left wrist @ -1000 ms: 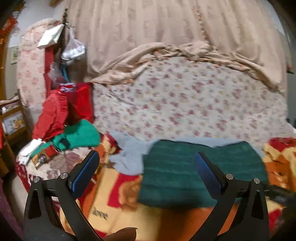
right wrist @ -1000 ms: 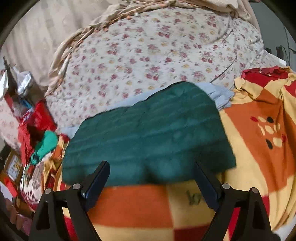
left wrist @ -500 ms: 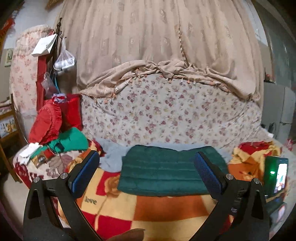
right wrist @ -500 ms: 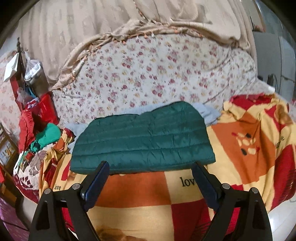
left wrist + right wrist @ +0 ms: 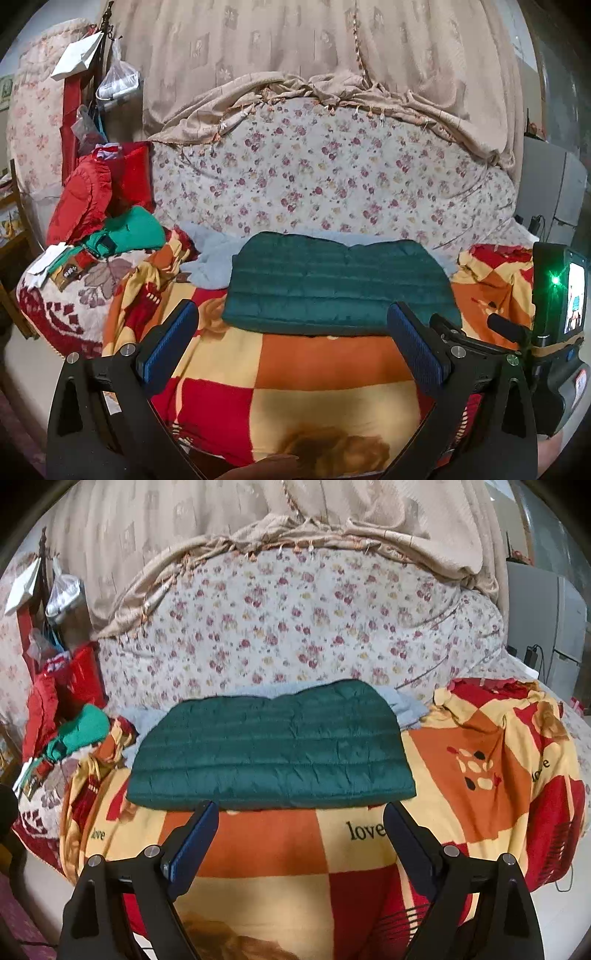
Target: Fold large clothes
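A dark green quilted jacket (image 5: 338, 286) (image 5: 273, 749) lies folded into a flat rectangle on an orange, red and yellow checked blanket (image 5: 317, 365) (image 5: 258, 845). Its far edge rests on a pale blue fleece (image 5: 210, 266) (image 5: 402, 705). My left gripper (image 5: 293, 345) is open and empty, held back from the jacket's near edge. My right gripper (image 5: 301, 836) is open too, just short of the jacket's front edge, nothing between its fingers. In the left wrist view the right gripper's body with a lit screen (image 5: 557, 295) shows at the far right.
A floral quilt (image 5: 332, 184) (image 5: 295, 627) rises behind the jacket under a beige curtain (image 5: 295, 55). Red clothes (image 5: 88, 195) and a bright green garment (image 5: 133, 230) (image 5: 81, 731) pile at the left. A white appliance (image 5: 557, 635) stands at the right.
Both grippers have pulled back and away from the jacket, which now looks smaller and lies flat and free. Both stay open.
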A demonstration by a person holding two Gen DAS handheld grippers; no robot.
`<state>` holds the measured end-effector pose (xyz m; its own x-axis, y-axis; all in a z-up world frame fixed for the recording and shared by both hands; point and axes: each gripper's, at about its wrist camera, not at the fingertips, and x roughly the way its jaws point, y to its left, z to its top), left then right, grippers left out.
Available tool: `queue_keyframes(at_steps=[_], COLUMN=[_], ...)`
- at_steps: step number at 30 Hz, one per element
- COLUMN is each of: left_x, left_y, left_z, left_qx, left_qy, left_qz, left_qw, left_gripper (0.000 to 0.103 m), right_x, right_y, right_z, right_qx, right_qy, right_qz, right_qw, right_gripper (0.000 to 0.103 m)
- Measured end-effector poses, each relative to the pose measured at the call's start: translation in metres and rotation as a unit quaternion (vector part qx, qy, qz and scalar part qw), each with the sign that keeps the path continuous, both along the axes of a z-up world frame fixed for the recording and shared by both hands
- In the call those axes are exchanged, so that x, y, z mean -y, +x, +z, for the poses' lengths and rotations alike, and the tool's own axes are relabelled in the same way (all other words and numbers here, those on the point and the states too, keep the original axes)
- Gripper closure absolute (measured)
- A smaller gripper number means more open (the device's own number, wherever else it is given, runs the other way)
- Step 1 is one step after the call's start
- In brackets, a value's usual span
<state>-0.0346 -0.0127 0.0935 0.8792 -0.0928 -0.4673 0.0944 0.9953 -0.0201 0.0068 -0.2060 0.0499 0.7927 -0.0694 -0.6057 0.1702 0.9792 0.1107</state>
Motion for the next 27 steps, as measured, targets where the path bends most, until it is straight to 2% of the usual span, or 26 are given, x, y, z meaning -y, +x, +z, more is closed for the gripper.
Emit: queue_keyframes(at_steps=[8, 15, 27], left_x=[0.004, 0.006, 0.007], left_y=[0.007, 0.016, 0.023], left_z=[-0.012, -0.027, -0.04], left_qx=[-0.022, -0.046, -0.083], left_qy=[0.025, 0.045, 0.038], left_qz=[0.002, 0.01, 0.001], left_qw=[0.9995, 0.9979, 0.9958], left_gripper=[0.001, 0.001, 0.001], right_x=[-0.008, -0.007, -0.008], right_y=[0.004, 0.008, 0.01], right_z=[-0.012, -0.022, -0.028], right_qx=[-0.021, -0.043, -0.056], right_qy=[-0.03, -0.032, -0.034], right_qz=[-0.005, -0.011, -0.013], right_qw=[0.999, 0.998, 0.998], right_gripper=[0.014, 0.014, 0.014])
